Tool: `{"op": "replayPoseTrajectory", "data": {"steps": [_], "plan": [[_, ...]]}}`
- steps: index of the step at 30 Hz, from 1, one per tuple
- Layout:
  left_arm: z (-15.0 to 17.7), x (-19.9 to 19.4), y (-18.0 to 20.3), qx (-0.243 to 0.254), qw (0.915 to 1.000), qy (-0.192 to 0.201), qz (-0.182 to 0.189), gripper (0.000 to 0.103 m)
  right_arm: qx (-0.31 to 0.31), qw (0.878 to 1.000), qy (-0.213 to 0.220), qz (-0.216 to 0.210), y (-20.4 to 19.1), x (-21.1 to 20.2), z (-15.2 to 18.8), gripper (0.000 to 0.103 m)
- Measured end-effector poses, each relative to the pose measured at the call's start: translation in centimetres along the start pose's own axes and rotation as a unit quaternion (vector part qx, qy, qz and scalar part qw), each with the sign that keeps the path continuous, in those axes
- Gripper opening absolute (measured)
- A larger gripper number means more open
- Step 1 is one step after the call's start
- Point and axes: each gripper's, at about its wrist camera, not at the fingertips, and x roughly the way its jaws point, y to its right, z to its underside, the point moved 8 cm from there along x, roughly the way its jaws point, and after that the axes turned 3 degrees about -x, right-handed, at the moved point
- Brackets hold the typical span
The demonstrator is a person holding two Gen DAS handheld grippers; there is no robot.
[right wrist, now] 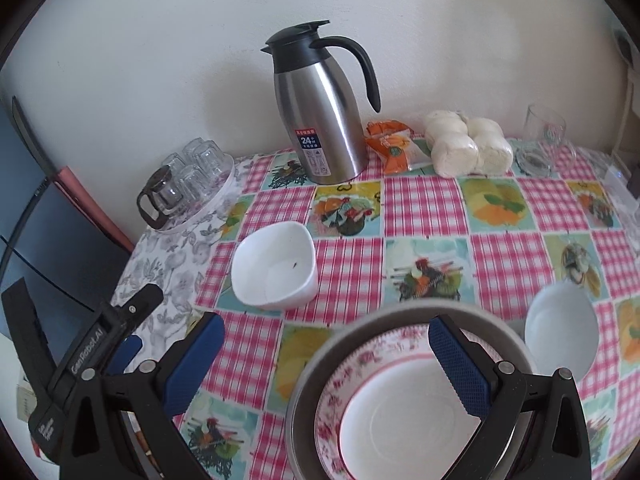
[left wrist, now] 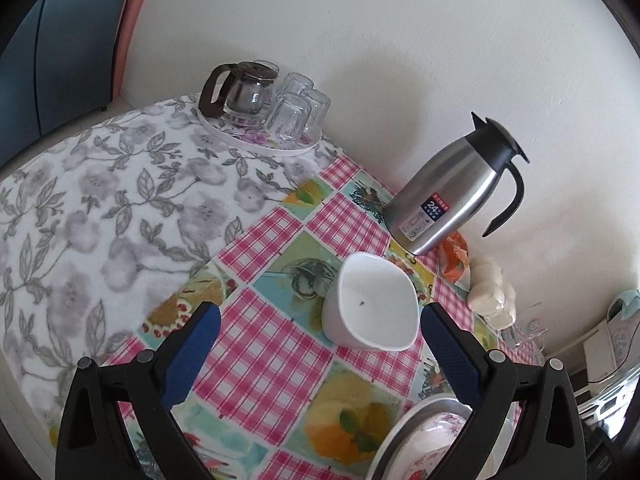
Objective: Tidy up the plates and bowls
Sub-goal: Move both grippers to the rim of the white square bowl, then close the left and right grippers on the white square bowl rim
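Bowls and plates sit on the checked tablecloth [right wrist: 424,200]: a squarish white bowl [right wrist: 276,268] stands alone, with a dark speck inside, near the steel thermos [right wrist: 324,116], and a smaller white bowl [right wrist: 562,330] rests just beside a metal basin [right wrist: 316,364] holding a floral plate [right wrist: 344,376] with a white plate [right wrist: 404,420] stacked in it. The left gripper [left wrist: 320,320] hovers with fingers spread wide, empty, the squarish bowl just ahead. The right gripper [right wrist: 326,336] hangs over the basin, fingers also spread, gripping nothing.
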Motion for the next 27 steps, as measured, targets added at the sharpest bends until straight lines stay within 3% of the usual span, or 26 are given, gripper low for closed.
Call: {"op": "replayPoseTrajectory", "data": {"steps": [13,22,27], "plan": [[-0.4,4.6,0.5,-0.001,0.9994,-0.031,0.014,0.100,0.007,0.998,-0.039,0.045,0.0,5.3,-3.0,0.102],[0.1,8.2,0.0,-0.019,0.9976,-0.066,0.010,0.099,-0.001,0.995,-0.074,0.070,0.4,9.7,-3.2,0.076],[0.2,9.5,0.2,-0.012,0.9973,-0.072,0.011,0.088,-0.001,0.993,-0.093,0.072,0.1,12.0,-2.8,0.063]]}}
